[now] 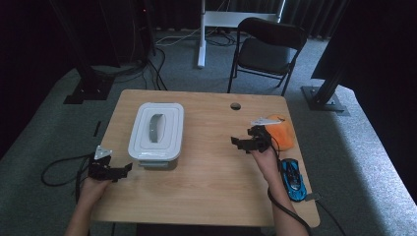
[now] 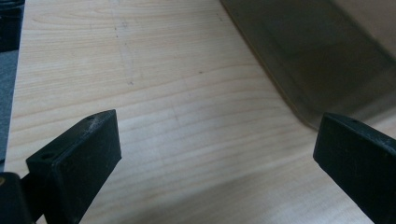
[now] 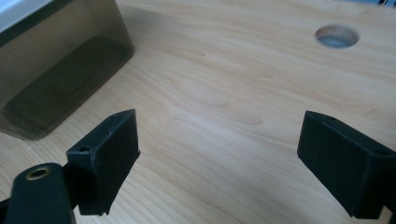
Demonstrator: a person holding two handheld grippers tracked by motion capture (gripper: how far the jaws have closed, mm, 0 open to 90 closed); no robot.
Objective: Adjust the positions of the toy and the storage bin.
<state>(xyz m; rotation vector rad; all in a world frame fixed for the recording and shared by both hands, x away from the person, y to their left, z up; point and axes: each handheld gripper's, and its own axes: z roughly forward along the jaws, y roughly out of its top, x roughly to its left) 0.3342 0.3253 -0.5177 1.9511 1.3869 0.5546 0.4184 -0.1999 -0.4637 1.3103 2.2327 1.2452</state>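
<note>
Closest to the person, the left gripper sits at the near left edge of the wooden table. Its jaws are wide apart and hold nothing. In the left gripper view, bare wood lies between them.

Just beyond it stands the storage box. It has a white lid and smoky see-through walls. The lid is on, and a grey handle lies flat in the middle of the lid. Through the dark wall in the right gripper view, the box looks empty, but the wall is too dark to be sure. I think the box is light, stiff and a bit slippery, being smooth plastic. The handle looks like the best place to grab it. The lid edge is another good spot.

Over on the right, a blue toy car rests near the table edge, beside the person's right arm. A little farther away, the right gripper points toward the box, well apart from it. Its jaws are spread wide too, with nothing in them. Just behind it lies an orange thing that looks soft.

Farther back, a round hole is cut in the table.
</note>
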